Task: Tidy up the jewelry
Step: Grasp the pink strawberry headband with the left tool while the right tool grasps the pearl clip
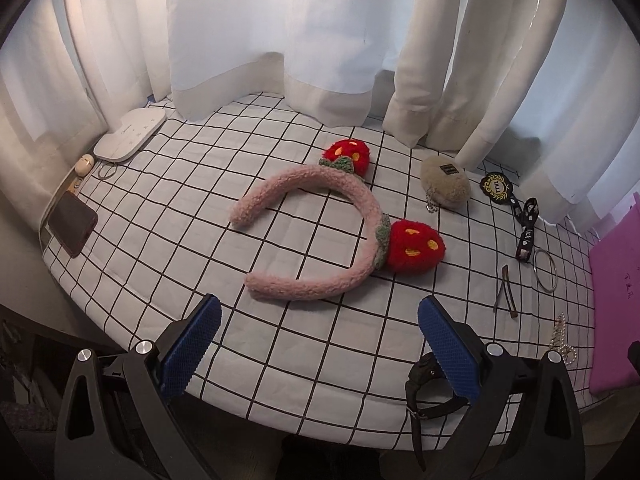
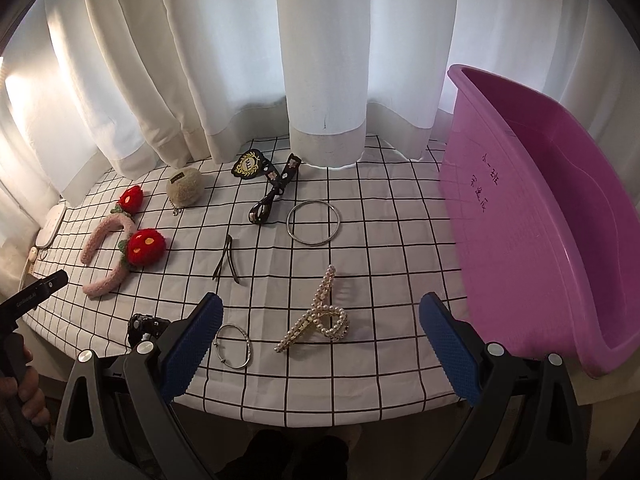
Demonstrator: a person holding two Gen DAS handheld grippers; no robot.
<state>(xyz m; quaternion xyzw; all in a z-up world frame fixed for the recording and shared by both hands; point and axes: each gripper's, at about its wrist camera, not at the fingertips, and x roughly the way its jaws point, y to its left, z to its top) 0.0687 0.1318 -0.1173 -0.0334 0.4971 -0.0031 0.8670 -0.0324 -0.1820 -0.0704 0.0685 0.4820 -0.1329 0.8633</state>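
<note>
Left gripper (image 1: 318, 344): wide apart, holding nothing, near the table's front edge, aimed at the pink headband (image 1: 320, 236).
Right gripper (image 2: 320, 344): wide apart too, empty — the pearl hair clip (image 2: 320, 316) lies between its fingers.
Purple bin (image 2: 532, 216): at the right edge, likely where it all goes.

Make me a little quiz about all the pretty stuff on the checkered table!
1. True or false: the pink strawberry headband is already inside the purple tub.
2. What lies closest in front of the right gripper: A) pearl hair claw B) fuzzy beige keychain C) phone
3. Fill in: both the left gripper and the right one are ____.

Key: 1 false; 2 A; 3 open.
</note>
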